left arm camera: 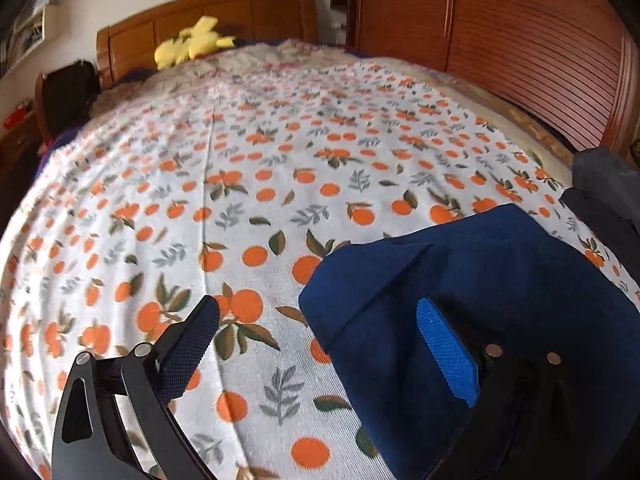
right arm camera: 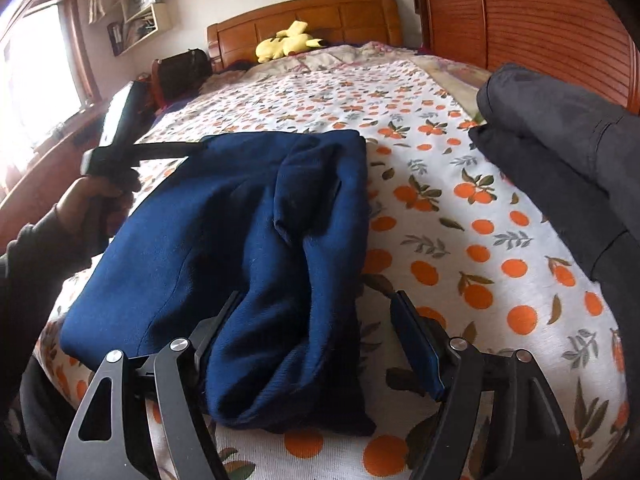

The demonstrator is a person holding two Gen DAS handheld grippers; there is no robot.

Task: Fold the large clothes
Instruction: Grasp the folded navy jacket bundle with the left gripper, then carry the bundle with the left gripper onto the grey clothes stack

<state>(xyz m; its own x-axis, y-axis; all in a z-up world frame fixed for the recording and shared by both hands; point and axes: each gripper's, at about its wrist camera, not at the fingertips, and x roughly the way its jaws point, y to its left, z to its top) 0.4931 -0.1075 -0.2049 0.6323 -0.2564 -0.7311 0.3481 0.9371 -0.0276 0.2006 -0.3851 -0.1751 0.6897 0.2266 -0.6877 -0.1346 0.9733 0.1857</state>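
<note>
A folded dark blue garment [right arm camera: 248,232] lies on the orange-print bedspread [right arm camera: 460,240]. Its near end sits between the fingers of my right gripper [right arm camera: 316,332]. The left finger is against the cloth and the right pad [right arm camera: 416,352] stands clear of it, so the jaws are open. In the left wrist view the same garment [left arm camera: 500,280] fills the lower right. My left gripper [left arm camera: 320,324] is open above the bedspread [left arm camera: 240,208]. Its right pad [left arm camera: 444,352] hovers over the garment's edge and its left finger is over bare bedspread. A person's hand [right arm camera: 92,200] holds the left tool at the garment's far left corner.
A pile of dark grey clothing [right arm camera: 560,152] lies on the bed's right side and shows as a dark grey pile [left arm camera: 600,188] in the left wrist view. A yellow plush toy [right arm camera: 288,44] rests by the wooden headboard [right arm camera: 320,12]. A wooden wardrobe [left arm camera: 520,40] flanks the right.
</note>
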